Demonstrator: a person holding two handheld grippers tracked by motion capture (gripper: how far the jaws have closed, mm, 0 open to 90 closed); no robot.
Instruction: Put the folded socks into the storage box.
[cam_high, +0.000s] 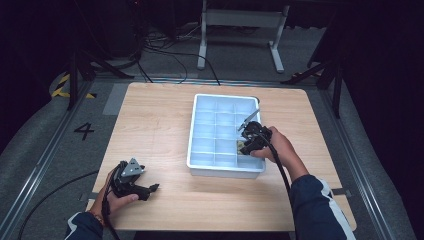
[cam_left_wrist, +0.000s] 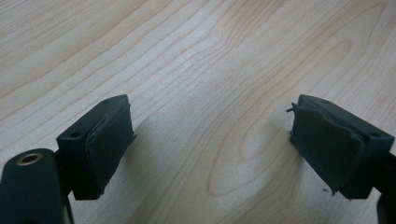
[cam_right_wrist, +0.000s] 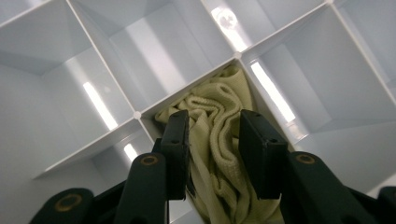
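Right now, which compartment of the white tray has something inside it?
The compartment under the right gripper, in the white tray's right column, second row from the near edge: it holds a crumpled pale yellow-green cloth.

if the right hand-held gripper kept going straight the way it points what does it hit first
Most likely the yellowish cloth bunched in a compartment of the white divided tray; it already lies between the right hand-held gripper jaws.

Navy sleeves (cam_high: 312, 202), white stripes, black claws (cam_high: 248, 136)
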